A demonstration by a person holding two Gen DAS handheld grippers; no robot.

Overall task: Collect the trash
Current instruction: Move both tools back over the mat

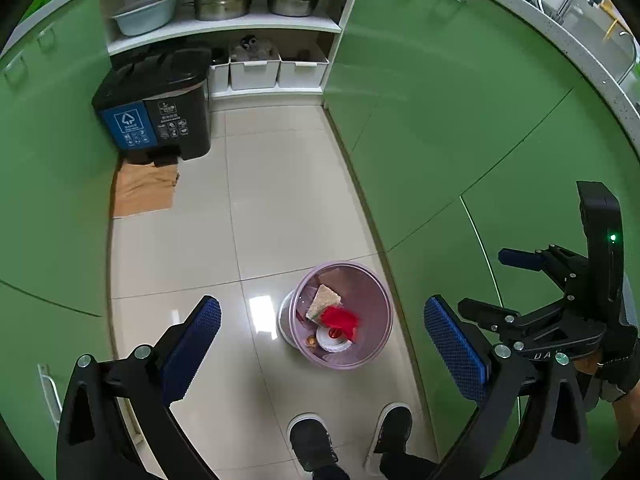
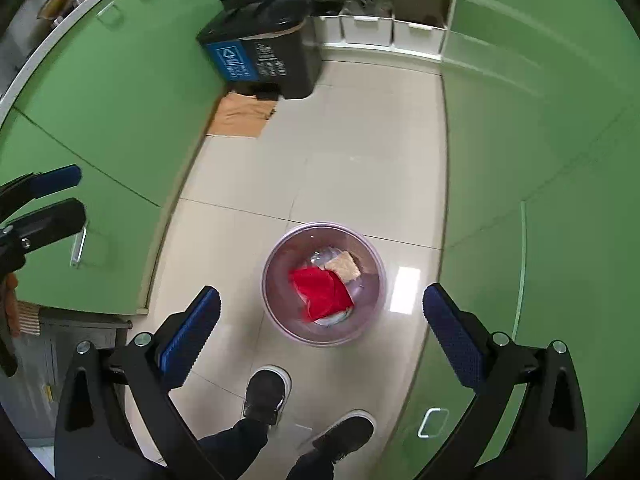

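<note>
On the tiled floor [image 1: 280,208] between two runs of green cabinets [image 1: 460,140], a translucent pink wastebasket [image 1: 382,320] is standing upright, just ahead of the person's shoes [image 1: 310,436]. It is holding the collected trash: a red wrapper [image 2: 322,290], a tan sponge-like piece [image 2: 344,266] and a white lid or cup [image 1: 332,342]. Both tools are hovering above it. The left gripper [image 1: 322,344] is standing wide open and holding nothing; the right gripper [image 2: 320,332] is likewise spread wide and empty.

Hazards, as judged from this position:
- The basket is looking light and thin-walled. A descending finger striking its rim could be tipping it and spilling the contents across the floor.
- The floor is glossy, so a sideways nudge would probably be sliding the basket toward the cabinet base just beside it.
- Pinching only one side of the wall may be deforming it and losing the hold.

Surroundings: a black two-compartment sorting bin [image 1: 156,112] is standing well apart at the far end, with flat cardboard [image 1: 144,192] lying at its foot. Open shelves [image 1: 224,26] behind are carrying pots and white storage boxes [image 1: 254,74]. Nothing is lying on the floor between basket and bin; the person's own feet are the nearest obstruction.
</note>
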